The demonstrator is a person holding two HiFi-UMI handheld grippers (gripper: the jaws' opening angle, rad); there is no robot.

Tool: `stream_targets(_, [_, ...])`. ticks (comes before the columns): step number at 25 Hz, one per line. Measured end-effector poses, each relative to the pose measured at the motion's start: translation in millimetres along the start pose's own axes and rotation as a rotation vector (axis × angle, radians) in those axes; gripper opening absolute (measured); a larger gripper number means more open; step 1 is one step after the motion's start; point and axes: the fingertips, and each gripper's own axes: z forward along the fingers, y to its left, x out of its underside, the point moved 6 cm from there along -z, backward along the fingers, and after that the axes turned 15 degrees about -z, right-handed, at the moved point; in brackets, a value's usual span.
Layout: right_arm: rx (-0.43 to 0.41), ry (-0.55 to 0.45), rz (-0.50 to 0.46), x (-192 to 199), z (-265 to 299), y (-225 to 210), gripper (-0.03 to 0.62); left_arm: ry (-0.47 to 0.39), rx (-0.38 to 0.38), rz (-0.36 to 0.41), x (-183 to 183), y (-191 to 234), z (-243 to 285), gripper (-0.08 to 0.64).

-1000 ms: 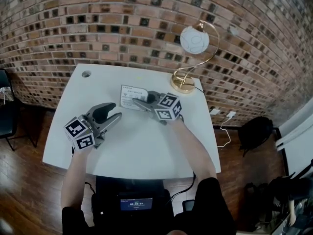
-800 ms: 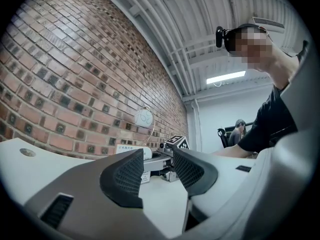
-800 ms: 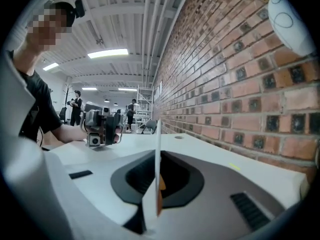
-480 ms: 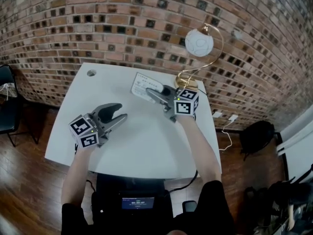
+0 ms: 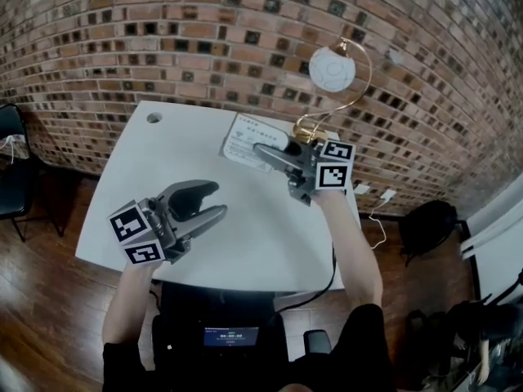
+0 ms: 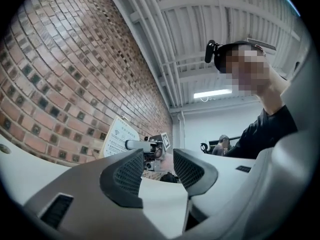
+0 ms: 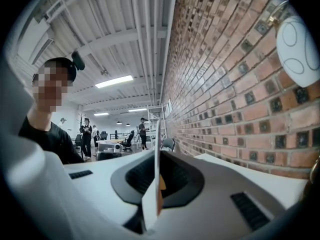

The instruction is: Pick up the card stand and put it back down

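Observation:
The card stand is a thin white printed sign held off the white table near its far edge. My right gripper is shut on its lower edge. The right gripper view shows the card stand edge-on, pinched between the two dark pads. My left gripper hovers open over the table's front left with nothing between its fingers. From the left gripper view the card stand shows against the brick wall, with the right gripper holding it.
A gold arc lamp with a white globe stands at the table's far right corner, its base close behind the right gripper. A cable hole is at the far left corner. A black chair stands left, a dark bag right.
The right gripper has shut on the card stand and carried it up and to the right, toward the lamp. The left gripper has drifted slightly forward and stays open.

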Motion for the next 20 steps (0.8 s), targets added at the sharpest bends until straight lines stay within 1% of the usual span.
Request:
stream_targets(4, [-0.046, 0.018, -0.019, -9.6, 6.7, 17.9, 0.026, 0.004, 0.031, -0.007, -1.2, -25.7, 2.4, 0.190])
stream_targets(9, [-0.085, 0.010, -0.035, -23.3, 14.4, 42.1, 0.026, 0.012, 0.076, -0.008, 2.4, -55.7, 3.8, 0.190])
stream_targets(14, [-0.121, 0.026, -0.048, -26.1, 19.2, 57.3, 0.025, 0.009, 0.085, -0.005, 5.2, -64.7, 1.0, 0.190])
stream_targets(20, [-0.139, 0.030, -0.059, -28.1, 27.6, 69.6, 0.025, 0.005, 0.080, -0.012, 9.6, -67.4, -3.2, 0.190])
